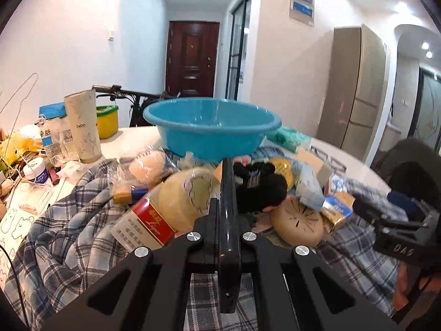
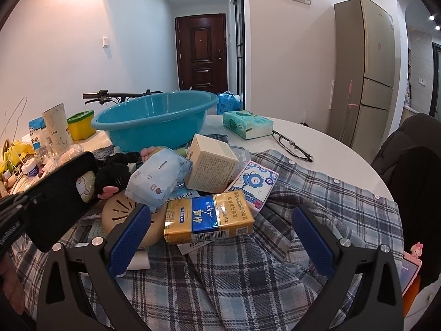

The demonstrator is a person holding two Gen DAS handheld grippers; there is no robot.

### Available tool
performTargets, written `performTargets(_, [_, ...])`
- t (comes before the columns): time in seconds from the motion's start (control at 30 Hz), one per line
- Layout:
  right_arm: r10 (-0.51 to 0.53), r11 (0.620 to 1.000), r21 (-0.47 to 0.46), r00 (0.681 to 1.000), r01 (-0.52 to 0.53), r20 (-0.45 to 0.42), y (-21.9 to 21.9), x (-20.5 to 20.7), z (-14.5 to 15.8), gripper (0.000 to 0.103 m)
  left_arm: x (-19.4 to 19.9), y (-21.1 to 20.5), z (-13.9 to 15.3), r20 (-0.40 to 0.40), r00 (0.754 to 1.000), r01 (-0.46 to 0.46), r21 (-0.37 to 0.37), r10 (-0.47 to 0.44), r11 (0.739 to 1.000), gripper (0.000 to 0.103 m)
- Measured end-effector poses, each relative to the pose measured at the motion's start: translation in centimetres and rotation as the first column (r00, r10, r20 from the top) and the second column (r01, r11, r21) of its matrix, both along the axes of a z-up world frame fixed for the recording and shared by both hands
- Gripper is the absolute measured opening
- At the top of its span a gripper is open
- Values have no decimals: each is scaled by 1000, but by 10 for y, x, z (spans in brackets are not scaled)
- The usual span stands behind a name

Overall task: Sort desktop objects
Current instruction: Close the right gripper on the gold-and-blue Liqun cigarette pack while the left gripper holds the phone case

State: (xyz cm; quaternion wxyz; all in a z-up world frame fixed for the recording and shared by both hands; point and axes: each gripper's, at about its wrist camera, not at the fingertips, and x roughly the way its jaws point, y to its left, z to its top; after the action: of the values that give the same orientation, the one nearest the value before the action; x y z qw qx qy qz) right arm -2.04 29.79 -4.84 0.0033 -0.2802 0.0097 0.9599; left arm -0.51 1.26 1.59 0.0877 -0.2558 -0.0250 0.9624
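Note:
My left gripper [image 1: 227, 207] is shut on a black phone in a case [image 1: 228, 220], held edge-on above the pile; the phone also shows at the left of the right wrist view [image 2: 63, 193]. My right gripper [image 2: 220, 220] is open, its blue pads [image 2: 132, 234] on either side of a gold and blue cigarette pack [image 2: 209, 218]. A blue basin [image 1: 212, 127] stands behind the pile, also in the right wrist view [image 2: 154, 121]. The pile on a plaid shirt [image 2: 248, 275] holds a beige box [image 2: 212, 168], a light blue pouch [image 2: 160, 179], a red cigarette pack [image 1: 146, 220] and a tan round disc [image 1: 300, 223].
Glasses [image 2: 292, 146] and a tissue pack [image 2: 248, 124] lie on the white table [image 2: 344, 154] at the right. A paper cup [image 1: 84, 127], a yellow tub [image 1: 107, 121] and bottles [image 1: 35, 171] stand at the left. A pink-cased phone [image 2: 410, 270] lies at the right edge.

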Motion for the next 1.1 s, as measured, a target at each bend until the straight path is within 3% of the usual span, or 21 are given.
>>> performTargets(0.13, [-5, 1000, -5, 1000, 5, 4, 2, -1, 0, 102, 8, -6, 10, -56, 998, -22, 16, 23, 1000, 3])
performTargets(0.23, [-3, 1000, -7, 1000, 3, 2, 2, -1, 0, 102, 11, -13, 14, -62, 998, -26, 73, 30, 997, 3])
performTargets(0.47, [14, 1000, -2, 1000, -14, 18, -4, -5, -4, 102, 12, -11, 16, -67, 998, -14, 65, 18, 998, 3])
performTargets(0.93, [27, 997, 60, 980, -39, 200, -10, -37, -34, 102, 9, -8, 15, -55, 998, -11, 55, 14, 998, 3])
performTargets(1.1, [34, 998, 50, 979, -45, 202, -10, -38, -38, 102, 9, -5, 14, -56, 998, -4, 28, 6, 1000, 3])
